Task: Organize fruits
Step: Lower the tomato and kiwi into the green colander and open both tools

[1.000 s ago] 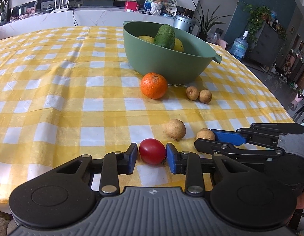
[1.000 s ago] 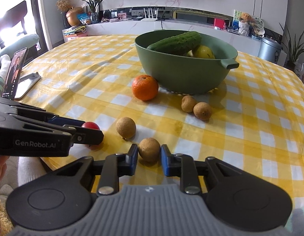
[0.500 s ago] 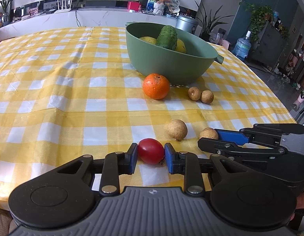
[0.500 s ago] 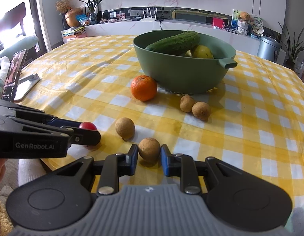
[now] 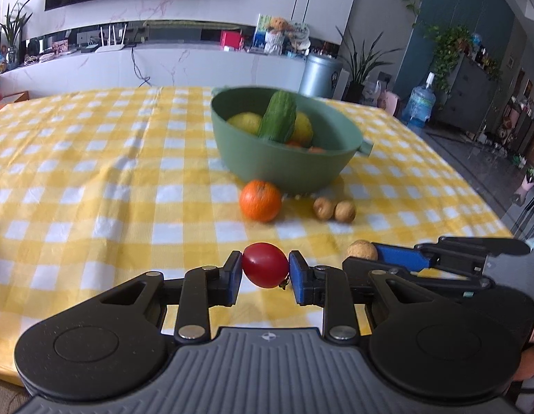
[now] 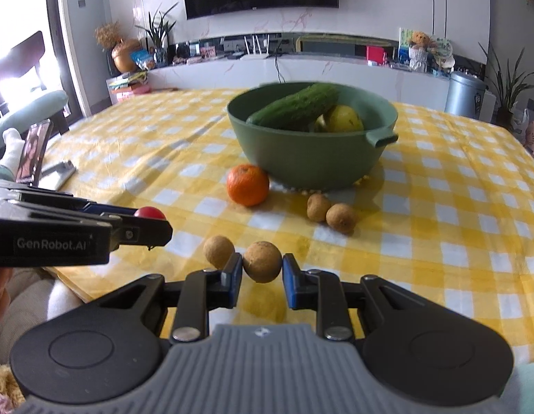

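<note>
since the job is to gather the loose fruit, each hand-held gripper carries one piece, and both look lifted clear of the desk (image 5: 94,179) with its yellow checked cloth, judging by the shadow under the brown one. the left hand-held gripper (image 5: 265,270) is clamped on a small red tomato (image 5: 265,269), its blue pads pressed against either side, so the jaws stand only as far apart as the fruit is wide. the right hand-held gripper (image 6: 259,269) is closed the same way on a round brown fruit (image 6: 261,261), held at its middle. the likely destination is the green bowl (image 6: 312,158) further back on the desk, which already holds a cucumber (image 6: 294,108) and yellow fruit (image 6: 346,119). an orange (image 6: 248,184) sits just beside the bowl's base, a pair of brown fruits (image 6: 330,214) lies touching near it, and one more brown fruit (image 6: 218,252) rests on the cloth close to the right gripper's left finger. these four remain to be collected, so the task looks partway done.
</note>
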